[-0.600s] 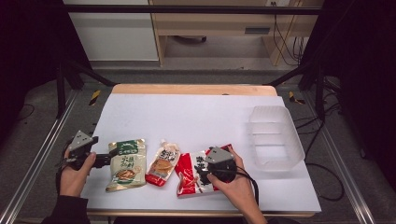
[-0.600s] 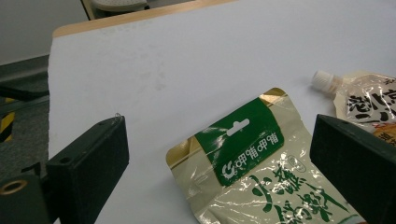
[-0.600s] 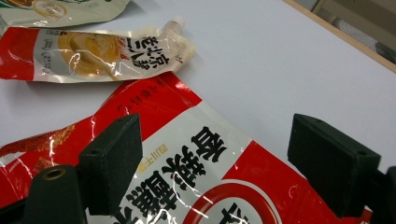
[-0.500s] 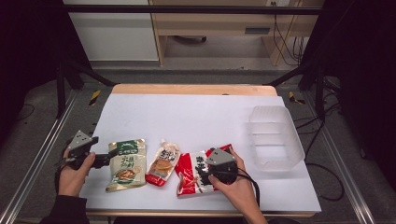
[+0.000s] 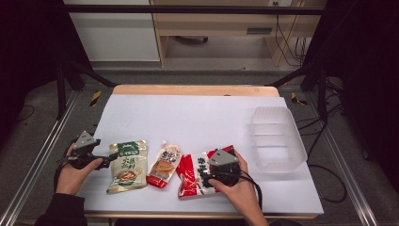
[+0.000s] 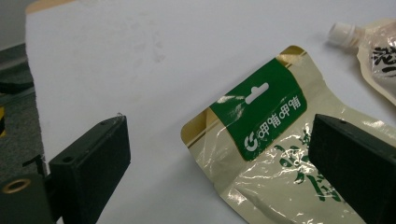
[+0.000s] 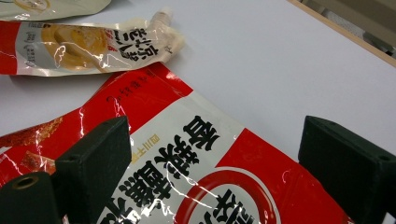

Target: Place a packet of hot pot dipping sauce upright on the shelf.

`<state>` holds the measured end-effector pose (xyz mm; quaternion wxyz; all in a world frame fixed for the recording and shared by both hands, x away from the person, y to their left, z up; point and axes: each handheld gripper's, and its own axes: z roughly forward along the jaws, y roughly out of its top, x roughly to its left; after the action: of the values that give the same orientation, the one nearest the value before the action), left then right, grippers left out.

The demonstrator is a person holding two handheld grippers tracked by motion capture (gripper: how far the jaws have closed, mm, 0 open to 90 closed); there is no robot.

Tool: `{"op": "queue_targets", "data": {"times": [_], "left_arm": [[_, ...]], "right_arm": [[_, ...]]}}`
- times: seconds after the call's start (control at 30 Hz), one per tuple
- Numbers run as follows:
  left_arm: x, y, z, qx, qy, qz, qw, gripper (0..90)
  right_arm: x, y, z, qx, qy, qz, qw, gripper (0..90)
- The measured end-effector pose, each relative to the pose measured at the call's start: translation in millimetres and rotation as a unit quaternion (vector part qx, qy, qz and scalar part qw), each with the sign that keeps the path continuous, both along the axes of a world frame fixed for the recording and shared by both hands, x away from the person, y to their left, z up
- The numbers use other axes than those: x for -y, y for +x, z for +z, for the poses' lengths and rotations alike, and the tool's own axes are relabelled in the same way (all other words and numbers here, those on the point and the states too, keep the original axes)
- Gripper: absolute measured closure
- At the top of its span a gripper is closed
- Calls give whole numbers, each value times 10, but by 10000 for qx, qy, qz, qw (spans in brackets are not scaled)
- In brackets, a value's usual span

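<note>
Fingers of the right gripper [image 7: 219,172] are gaping wide over the red pack [image 7: 196,186], gripping nothing, likely lining up a grab. Left gripper [image 6: 219,172] is hovering equally wide, empty, its fingers straddling the green pouch's [image 6: 275,154] corner; the spouted pouch [image 5: 163,164] is lying between them on the surface [image 5: 197,117].

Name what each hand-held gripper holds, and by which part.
Nothing. The left hand-held gripper gapes over the green pouch; the right gapes over the red packet.
</note>
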<state>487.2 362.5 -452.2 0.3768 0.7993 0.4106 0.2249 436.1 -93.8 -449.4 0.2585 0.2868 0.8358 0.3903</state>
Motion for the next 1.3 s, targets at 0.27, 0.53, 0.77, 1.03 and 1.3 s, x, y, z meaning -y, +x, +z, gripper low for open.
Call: {"op": "queue_targets", "data": {"times": [0.27, 0.53, 0.77, 1.03, 1.3], "left_arm": [[-9, 125, -74, -220, 17, -84, 9997, 97], [117, 255, -158, -447, 287, -323, 9981, 133], [145, 241, -167, -623, 298, -526, 9962, 226], [83, 87, -71, -483, 170, -681, 9964, 323], [104, -78, -18, -553, 212, -1083, 9924, 397]], "right_arm": [[-13, 4, -33, -70, -114, 26, 9999, 99], [-33, 10, -49, -136, -135, 55, 9998, 99], [-36, 10, -53, -178, -139, 61, 9997, 100], [-20, 19, -54, -186, -151, 50, 9997, 101], [-8, 24, -56, -212, -202, 49, 9996, 102]]}}
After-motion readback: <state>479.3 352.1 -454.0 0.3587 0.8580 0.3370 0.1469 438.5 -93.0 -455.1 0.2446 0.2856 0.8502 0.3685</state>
